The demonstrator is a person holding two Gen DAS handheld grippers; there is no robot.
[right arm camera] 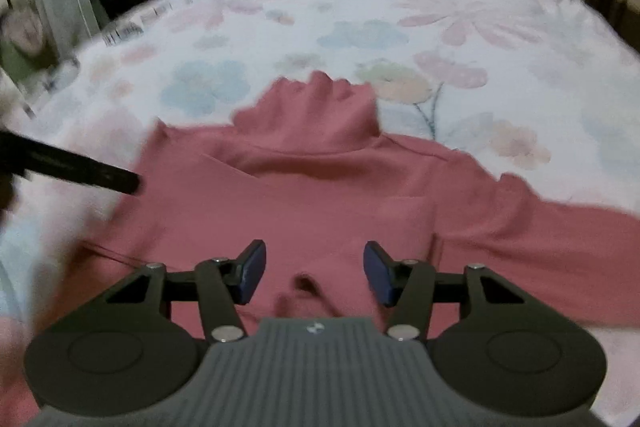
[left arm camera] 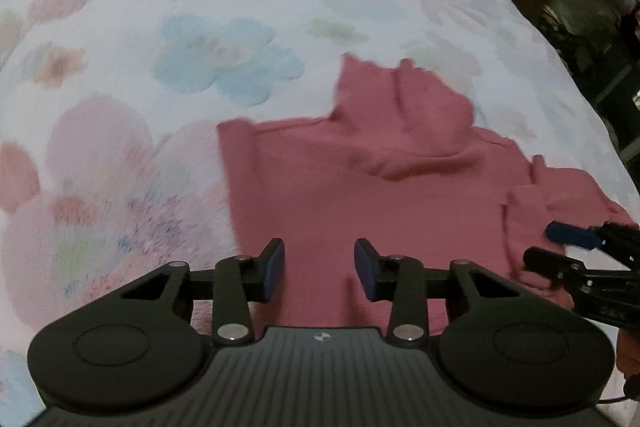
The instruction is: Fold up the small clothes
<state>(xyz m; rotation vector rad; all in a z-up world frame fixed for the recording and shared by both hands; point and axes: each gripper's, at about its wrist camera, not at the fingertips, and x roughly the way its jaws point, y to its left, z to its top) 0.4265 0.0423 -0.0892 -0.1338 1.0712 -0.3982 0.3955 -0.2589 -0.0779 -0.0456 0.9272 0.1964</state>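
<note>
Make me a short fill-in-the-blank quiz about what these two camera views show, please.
1. The hoodie lying on the bed is coloured ____.
2. The floral bedspread under it shows blue and pink ____.
3. The fingers of the left gripper and right gripper are both ____, holding nothing.

Missing words: pink; flowers; open

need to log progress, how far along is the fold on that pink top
Barely started. Done: the pink turtleneck top lies spread on the floral bedspread, one sleeve still out to the side. In hand: nothing; the left gripper and right gripper are open above it. Left: all folds.
</note>
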